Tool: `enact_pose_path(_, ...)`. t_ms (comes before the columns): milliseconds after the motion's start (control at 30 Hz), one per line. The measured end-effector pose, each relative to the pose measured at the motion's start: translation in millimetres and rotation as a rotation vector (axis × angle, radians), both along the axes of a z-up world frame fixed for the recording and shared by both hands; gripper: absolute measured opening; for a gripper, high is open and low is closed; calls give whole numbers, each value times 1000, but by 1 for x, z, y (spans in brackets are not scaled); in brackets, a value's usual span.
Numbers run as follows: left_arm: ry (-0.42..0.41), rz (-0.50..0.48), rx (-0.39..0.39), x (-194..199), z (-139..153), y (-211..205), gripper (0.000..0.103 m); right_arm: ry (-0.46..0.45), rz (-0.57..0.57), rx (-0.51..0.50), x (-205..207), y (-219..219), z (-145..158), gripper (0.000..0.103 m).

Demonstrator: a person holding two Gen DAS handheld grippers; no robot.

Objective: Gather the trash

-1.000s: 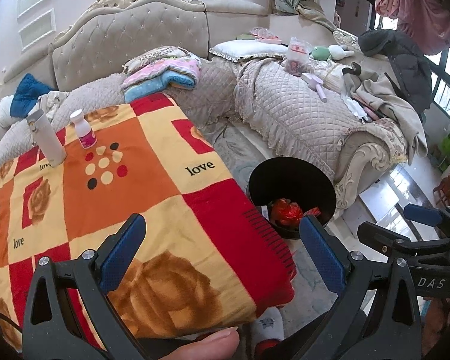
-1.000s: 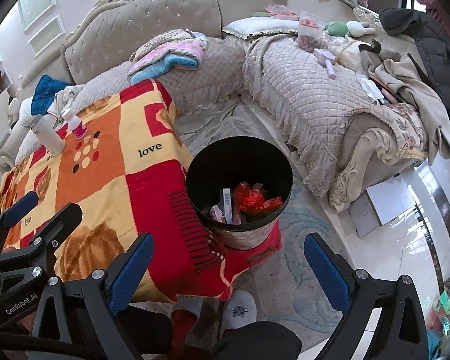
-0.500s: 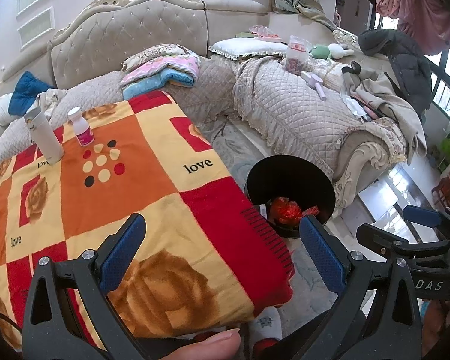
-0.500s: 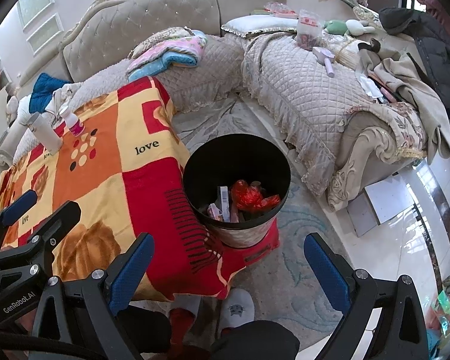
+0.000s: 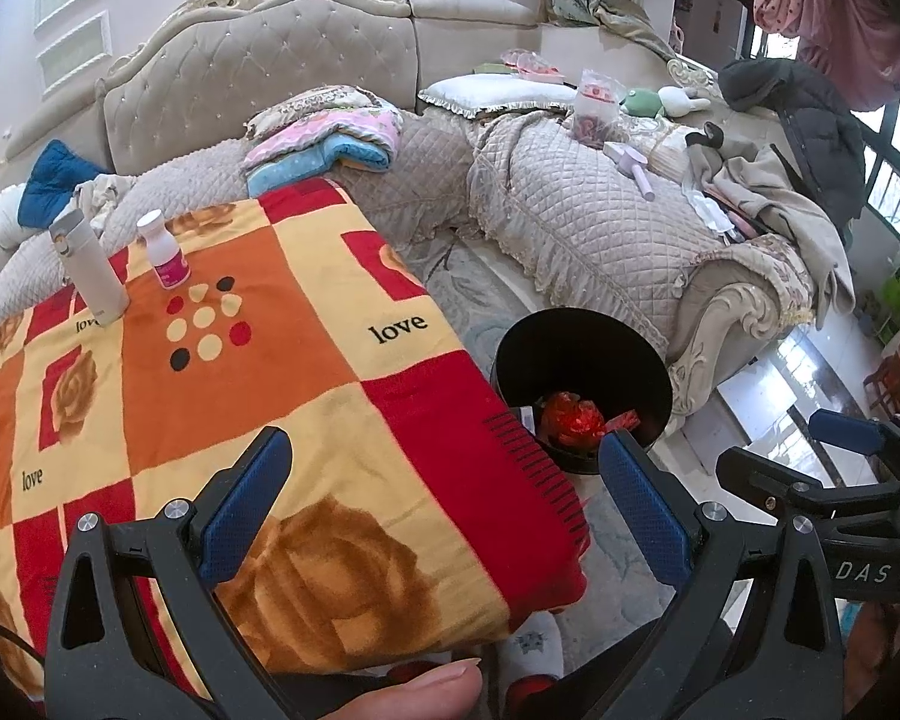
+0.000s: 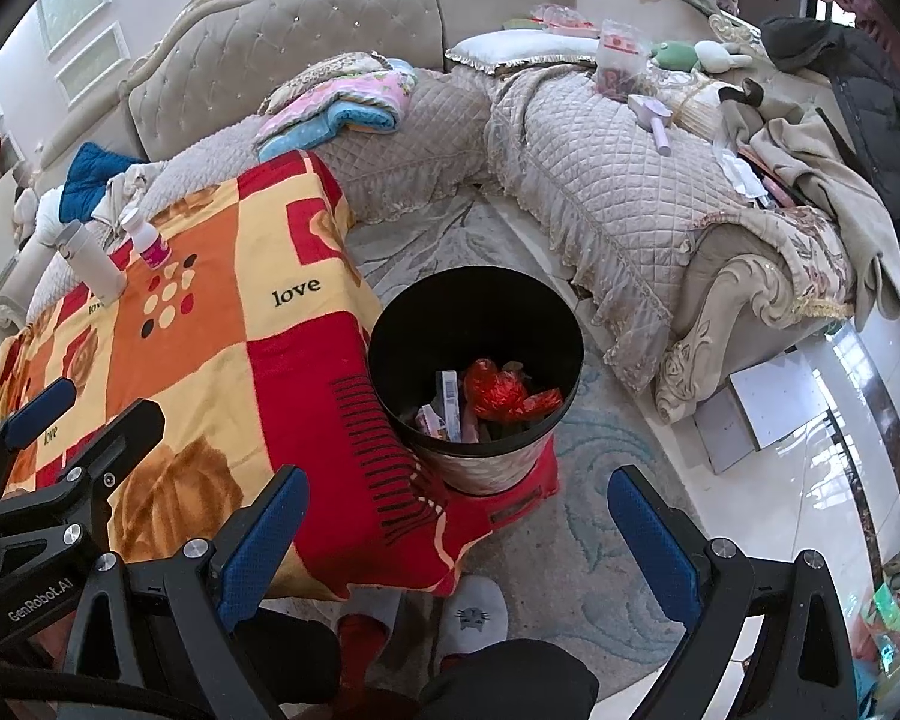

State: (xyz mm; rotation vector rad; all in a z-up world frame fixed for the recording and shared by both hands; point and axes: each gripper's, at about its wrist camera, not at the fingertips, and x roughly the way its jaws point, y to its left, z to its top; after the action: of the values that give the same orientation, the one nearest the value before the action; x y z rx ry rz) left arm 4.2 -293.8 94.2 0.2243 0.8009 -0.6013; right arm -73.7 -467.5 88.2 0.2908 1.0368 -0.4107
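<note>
Hand-held gripper (image 6: 457, 531), blue-ribbed, above round bin (image 6: 475, 360)

Two matte black plastic grippers, the left gripper (image 5: 444, 492) and the right gripper (image 6: 456, 531), are fitted with textured blue rubber finger pads (image 5: 243, 501) and silver screw heads (image 5: 87, 521). White lettering "GenRobot.AI" (image 6: 39, 599) is printed on the left one and "DAS" (image 5: 864, 571) on the right. A bare fingertip (image 5: 408, 693) and grey cat-face slippers (image 6: 473, 618) are seen below.
</note>
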Motion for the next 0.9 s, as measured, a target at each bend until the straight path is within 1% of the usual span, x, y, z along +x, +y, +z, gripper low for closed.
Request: enact_pose_path(900,6,3,-2,-1,-1,0,102,0,0,-1,0,0,2,99)
